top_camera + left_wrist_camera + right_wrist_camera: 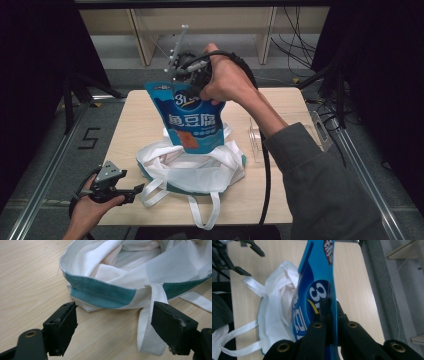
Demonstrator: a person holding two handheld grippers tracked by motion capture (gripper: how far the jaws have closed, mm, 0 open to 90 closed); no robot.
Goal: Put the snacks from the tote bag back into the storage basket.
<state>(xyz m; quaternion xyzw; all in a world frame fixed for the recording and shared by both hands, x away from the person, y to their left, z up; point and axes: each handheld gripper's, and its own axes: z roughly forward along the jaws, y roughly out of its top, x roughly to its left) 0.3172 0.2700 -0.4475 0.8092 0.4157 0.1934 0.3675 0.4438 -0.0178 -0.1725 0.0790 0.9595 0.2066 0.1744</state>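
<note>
A blue snack pouch (192, 120) hangs upright over the open mouth of a white tote bag (200, 170) with a teal band (100, 293). My right gripper (192, 82) is shut on the pouch's top edge and holds it high above the table; its jaws pinch the blue pouch (317, 290) between them. The pouch's lower end reaches the bag's opening. My left gripper (135, 190) stands open low at the table's front left, just short of the bag's rim. One white strap (150, 325) lies on the table between its jaws, by the right one.
The wooden table (135, 115) carries a clear plastic holder (257, 140) to the right of the bag. The bag's straps (205, 212) trail over the front edge. Metal rails run along both sides of the table, and cables lie on the floor behind.
</note>
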